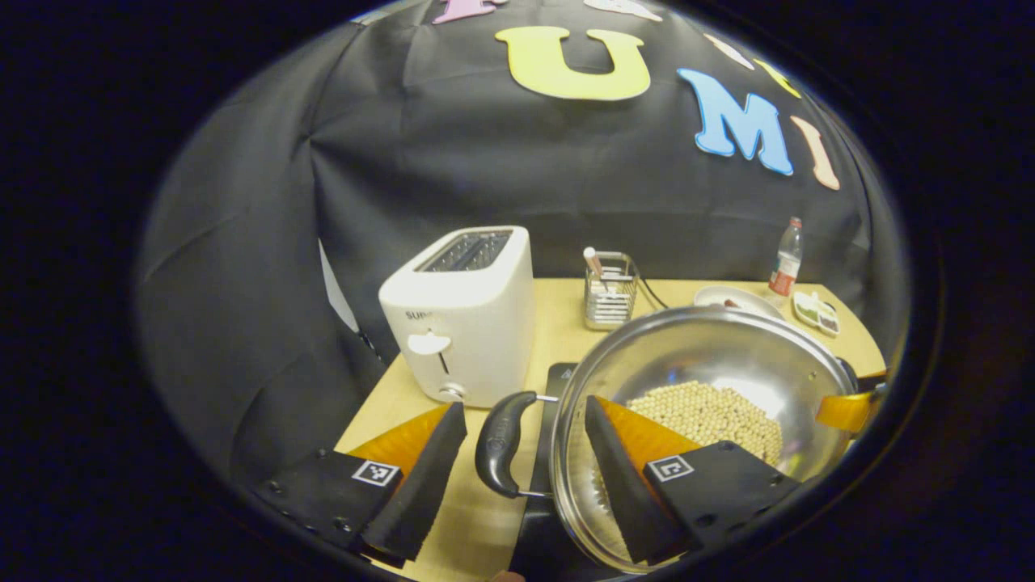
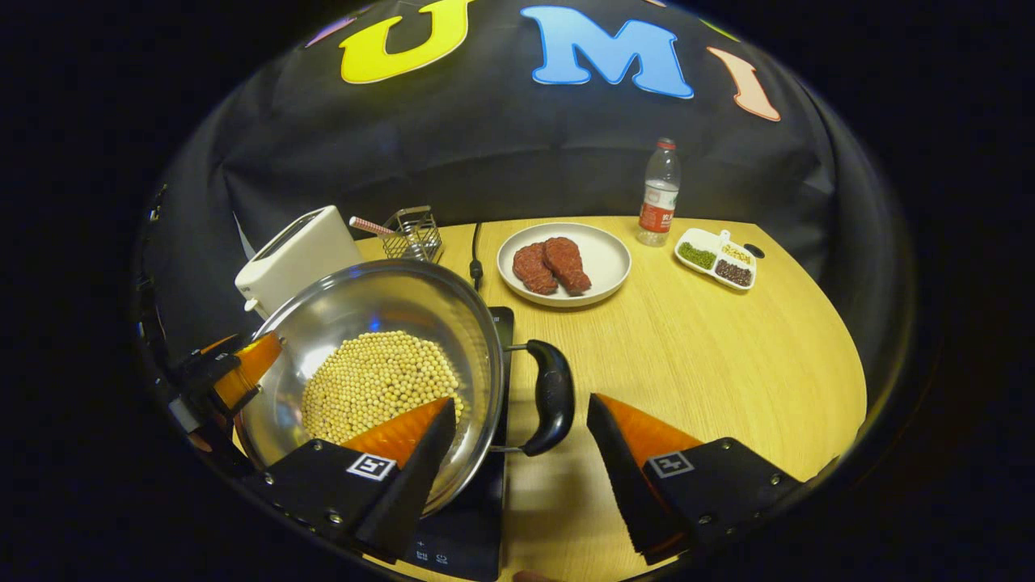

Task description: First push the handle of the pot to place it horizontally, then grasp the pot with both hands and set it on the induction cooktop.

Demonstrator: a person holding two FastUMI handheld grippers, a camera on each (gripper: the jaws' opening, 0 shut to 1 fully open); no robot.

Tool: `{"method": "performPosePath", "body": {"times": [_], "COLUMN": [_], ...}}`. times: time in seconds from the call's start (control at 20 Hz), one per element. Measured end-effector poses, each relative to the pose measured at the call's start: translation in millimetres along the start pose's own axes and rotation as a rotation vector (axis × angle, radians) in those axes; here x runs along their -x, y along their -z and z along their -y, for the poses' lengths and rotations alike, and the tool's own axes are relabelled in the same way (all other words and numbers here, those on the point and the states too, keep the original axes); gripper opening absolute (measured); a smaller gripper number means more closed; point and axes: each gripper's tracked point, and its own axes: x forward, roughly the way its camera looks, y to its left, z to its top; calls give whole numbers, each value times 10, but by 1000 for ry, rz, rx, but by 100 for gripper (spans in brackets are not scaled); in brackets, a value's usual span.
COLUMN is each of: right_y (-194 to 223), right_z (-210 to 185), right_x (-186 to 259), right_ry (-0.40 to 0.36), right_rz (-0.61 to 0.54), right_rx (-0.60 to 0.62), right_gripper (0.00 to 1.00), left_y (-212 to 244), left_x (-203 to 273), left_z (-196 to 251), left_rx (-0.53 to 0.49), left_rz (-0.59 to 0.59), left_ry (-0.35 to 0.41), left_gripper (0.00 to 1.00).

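A steel pot (image 1: 711,356) holding pale round beans (image 2: 376,380) rests over the black induction cooktop (image 2: 465,537). In the left gripper view, the pot's black side handle (image 1: 501,444) lies between the fingers of my left gripper (image 1: 524,404), which is open and not touching it. In the right gripper view, the opposite black handle (image 2: 551,396) sits between the spread fingers of my right gripper (image 2: 521,400), also open. Each view shows the other gripper at the pot's far rim: the right one (image 1: 849,408) and the left one (image 2: 234,376).
A white toaster (image 1: 461,323) and a wire utensil holder (image 1: 610,295) stand behind the pot. A plate of red meat (image 2: 563,263), a water bottle (image 2: 659,194) and a small divided dish (image 2: 718,259) sit at the back of the wooden table (image 2: 728,364).
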Motion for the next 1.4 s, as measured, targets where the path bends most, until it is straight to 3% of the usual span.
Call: {"method": "performPosePath", "body": {"times": [0.2,0.35,0.7,0.8,0.9,0.95,1.05,1.1,1.2,1.3,1.4], "right_y": [-290,-495,-746,-742,-725,-722,-711,-709,-689,-707,-739], "right_z": [213,554,1344,1568,1793,1889,2092,2182,2351,2468,2516], "right_x": [301,632,1549,1788,2044,2153,2368,2469,2658,2848,2971], "right_ry": [-40,-22,-1,4,0,-5,-17,-20,-17,-12,0], "right_rz": [132,235,440,483,516,535,570,582,598,625,647], "right_rx": [18,55,132,151,158,157,153,151,147,131,116], "right_gripper": [98,98,98,98,98,98,98,98,98,98,98], "left_y": [-457,-682,-1144,-1214,-1268,-1300,-1361,-1397,-1443,-1500,-1512], "left_x": [405,739,1711,2034,2328,2478,2752,2871,3088,3298,3469], "left_z": [216,605,1709,1982,2259,2414,2640,2727,2950,3087,3146], "left_rx": [-14,-16,33,34,39,39,26,18,9,1,-6], "left_rz": [143,205,351,385,413,435,481,497,520,549,571], "left_ry": [-13,19,101,111,115,120,117,111,125,145,153], "left_gripper": [91,100,91,91,99,91,100,95,100,93,100]}}
